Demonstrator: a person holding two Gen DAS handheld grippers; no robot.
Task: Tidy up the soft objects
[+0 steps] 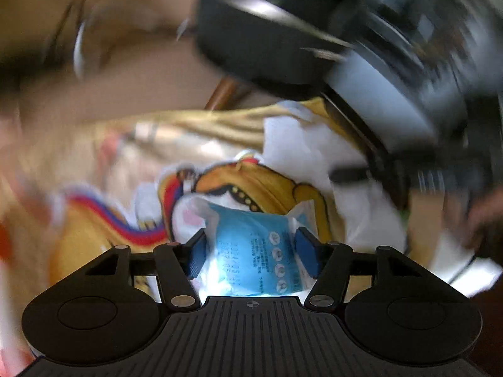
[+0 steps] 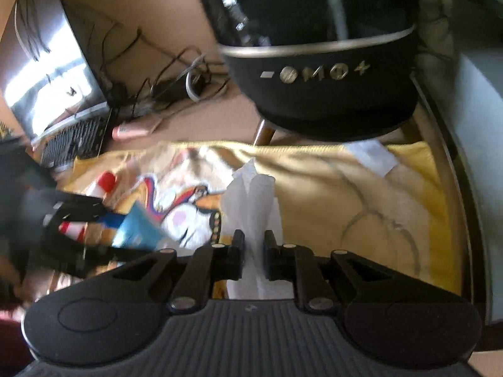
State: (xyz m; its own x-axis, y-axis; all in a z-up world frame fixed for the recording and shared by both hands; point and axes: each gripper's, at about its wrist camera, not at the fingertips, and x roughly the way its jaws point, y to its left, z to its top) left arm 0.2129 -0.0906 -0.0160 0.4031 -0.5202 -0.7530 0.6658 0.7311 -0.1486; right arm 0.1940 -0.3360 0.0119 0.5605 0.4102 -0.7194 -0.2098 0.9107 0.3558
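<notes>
Holding a blue tissue pack (image 1: 261, 251) in our left gripper (image 1: 253, 248), we see it low in the centre of the left wrist view, pinched between the two blue pads (image 1: 196, 257) with its crinkled plastic bulging out ahead of the jaws. We judge it light, soft and slippery in its wrapper, best taken across the middle, as it is now. Our right gripper (image 2: 254, 251) has its jaws nearly closed on a white tissue (image 2: 251, 201), which rises from between them to the middle of the right wrist view; it looks flimsy and easy to tear, so we judge a gentle pinch near its bunched base is wisest. Both soft things hang just above a yellow printed cloth (image 2: 361, 188) spread across the centre of each view. A black speaker (image 2: 323, 88) stands in the upper right, beyond the cloth.
</notes>
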